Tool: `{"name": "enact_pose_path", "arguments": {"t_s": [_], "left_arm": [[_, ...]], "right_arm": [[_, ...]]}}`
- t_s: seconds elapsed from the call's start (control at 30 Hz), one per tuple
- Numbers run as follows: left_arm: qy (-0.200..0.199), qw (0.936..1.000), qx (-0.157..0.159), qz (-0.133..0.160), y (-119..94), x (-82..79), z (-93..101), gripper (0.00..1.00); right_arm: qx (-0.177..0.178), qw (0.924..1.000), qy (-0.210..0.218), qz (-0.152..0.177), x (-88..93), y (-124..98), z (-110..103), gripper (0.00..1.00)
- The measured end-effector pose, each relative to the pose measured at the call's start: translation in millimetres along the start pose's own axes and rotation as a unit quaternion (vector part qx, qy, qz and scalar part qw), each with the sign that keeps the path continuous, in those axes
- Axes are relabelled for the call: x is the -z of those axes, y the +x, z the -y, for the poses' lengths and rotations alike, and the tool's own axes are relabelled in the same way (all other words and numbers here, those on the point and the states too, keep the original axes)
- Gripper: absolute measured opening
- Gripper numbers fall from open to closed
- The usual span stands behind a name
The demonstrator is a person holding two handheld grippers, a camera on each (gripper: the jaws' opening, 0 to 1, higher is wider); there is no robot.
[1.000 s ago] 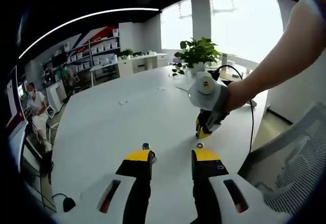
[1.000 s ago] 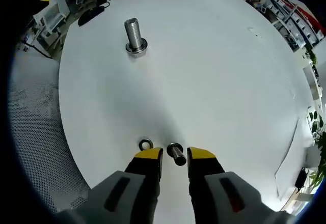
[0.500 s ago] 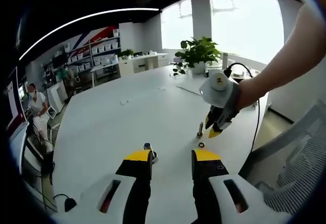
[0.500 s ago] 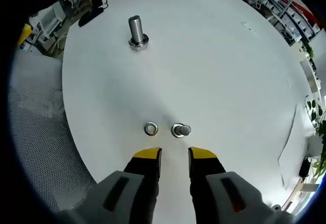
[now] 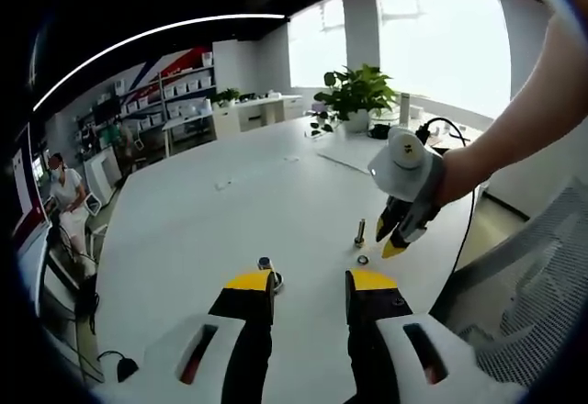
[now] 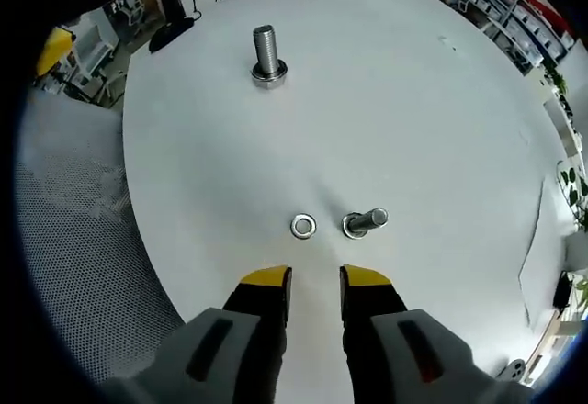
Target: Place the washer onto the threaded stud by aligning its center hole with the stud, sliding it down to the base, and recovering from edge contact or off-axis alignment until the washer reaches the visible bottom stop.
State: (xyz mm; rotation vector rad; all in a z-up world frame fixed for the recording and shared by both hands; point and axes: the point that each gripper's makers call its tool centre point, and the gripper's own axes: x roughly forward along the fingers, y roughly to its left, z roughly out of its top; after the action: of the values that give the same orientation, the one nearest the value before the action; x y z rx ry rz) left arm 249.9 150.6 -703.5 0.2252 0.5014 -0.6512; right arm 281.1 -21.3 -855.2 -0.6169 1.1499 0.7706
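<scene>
Round white surface (image 6: 441, 101) seen from above in the right gripper view, with the right tool (image 6: 315, 280) hovering near its edge, yellow-tipped jaws parted and holding nothing. Just ahead of those jaws, a small flat metal washer (image 6: 303, 226) lying free, and close beside it, not touching, a short threaded stud (image 6: 365, 221) standing on its wide base. Farther across the surface, well apart, a larger bolt (image 6: 267, 56) standing upright with a ring at its foot. In the left gripper view, the left tool (image 5: 310, 283) also released and empty, low over the surface, with the right tool (image 5: 397, 241) hanging above the washer (image 5: 363, 260) and stud (image 5: 359, 233), carried by a person's hand. Washer likely light, rigid, thin and slick, hard to lift off a smooth top; best pinched by opposite outer edges, leaving the centre hole open for the stud. Washer not yet picked up.
</scene>
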Motion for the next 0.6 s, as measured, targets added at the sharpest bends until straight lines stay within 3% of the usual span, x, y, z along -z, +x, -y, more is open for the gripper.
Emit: {"name": "enact_pose_path", "arguments": {"t_s": [0.6], "left_arm": [[-0.003, 1.0000, 0.001, 0.002, -0.8, -0.4, -0.3, 0.29]], "right_arm": [[-0.013, 0.9991, 0.037, 0.016, -14.9, 17.9, -15.7, 0.24]]}}
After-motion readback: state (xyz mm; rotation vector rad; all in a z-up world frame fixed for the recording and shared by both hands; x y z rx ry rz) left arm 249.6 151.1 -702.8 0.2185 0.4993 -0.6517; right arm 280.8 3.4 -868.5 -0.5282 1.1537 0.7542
